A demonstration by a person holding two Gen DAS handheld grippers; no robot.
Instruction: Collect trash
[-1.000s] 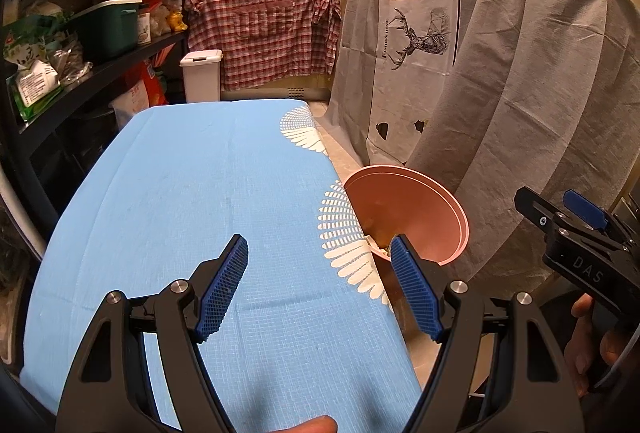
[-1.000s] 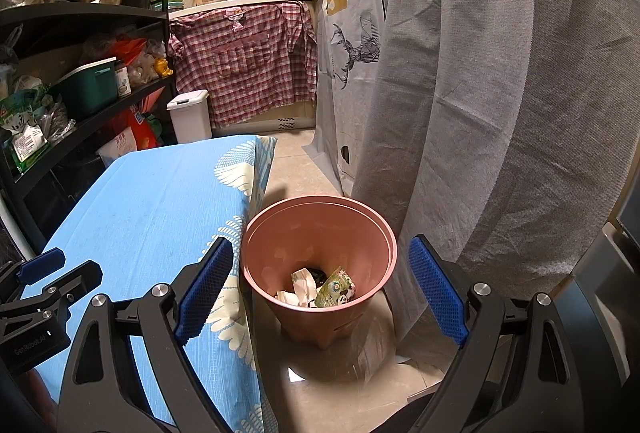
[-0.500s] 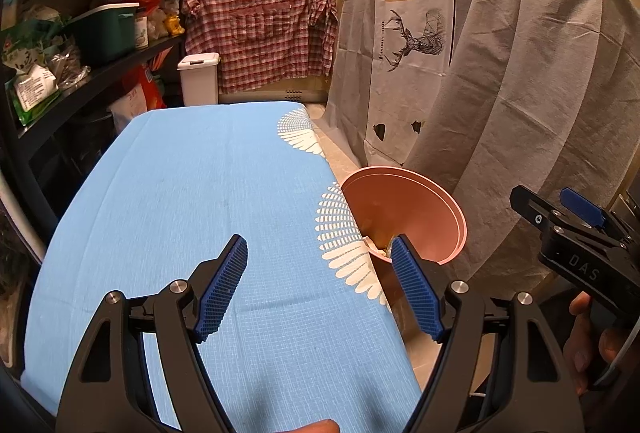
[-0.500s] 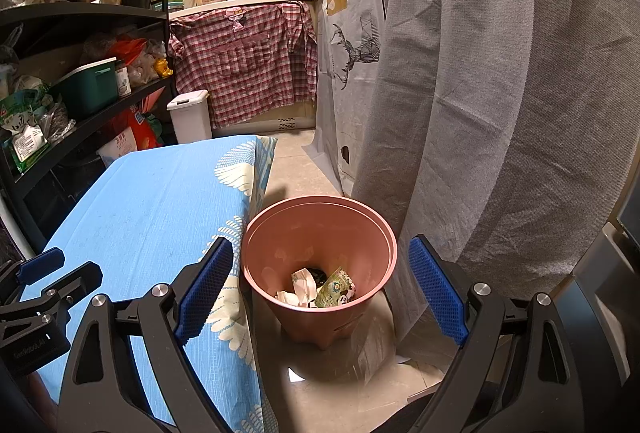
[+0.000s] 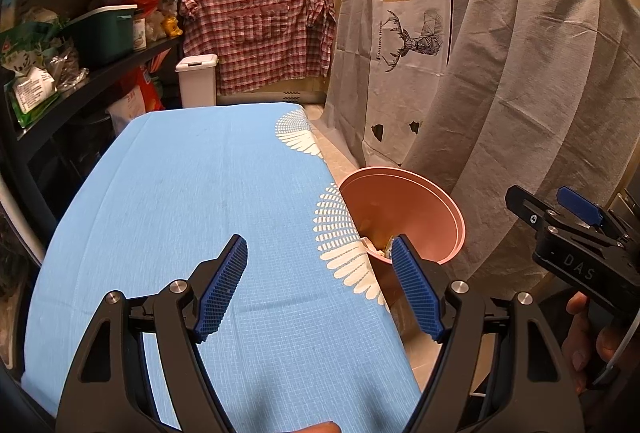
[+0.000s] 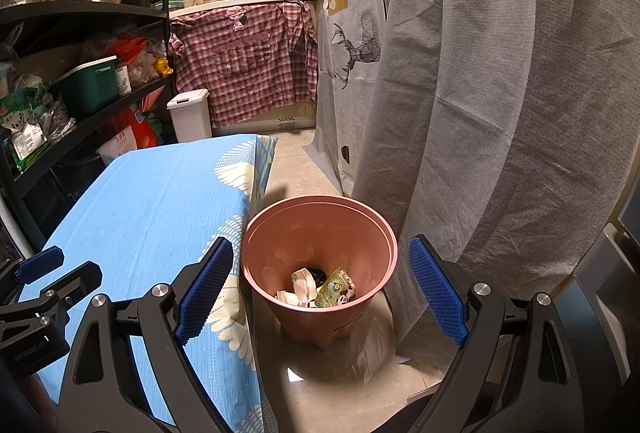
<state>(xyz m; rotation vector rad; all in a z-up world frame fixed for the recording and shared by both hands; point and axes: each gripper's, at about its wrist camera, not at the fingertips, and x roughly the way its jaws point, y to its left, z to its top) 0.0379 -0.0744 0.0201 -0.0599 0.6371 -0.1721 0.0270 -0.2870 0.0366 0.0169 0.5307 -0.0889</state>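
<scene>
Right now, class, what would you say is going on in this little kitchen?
A person is tidying up with a hand-held claw in each hand. The left claw hangs open over a table with a blue cloth, holding nothing. The right claw is also open and empty, aimed at a pink bin on the floor beside the table. Crumpled paper and a green wrapper already lie in the bin. No trash shows on the cloth.

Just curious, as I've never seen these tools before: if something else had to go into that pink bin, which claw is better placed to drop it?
Probably the right claw: it points at the pink bin, open. The left claw faces the blue tablecloth.
</scene>
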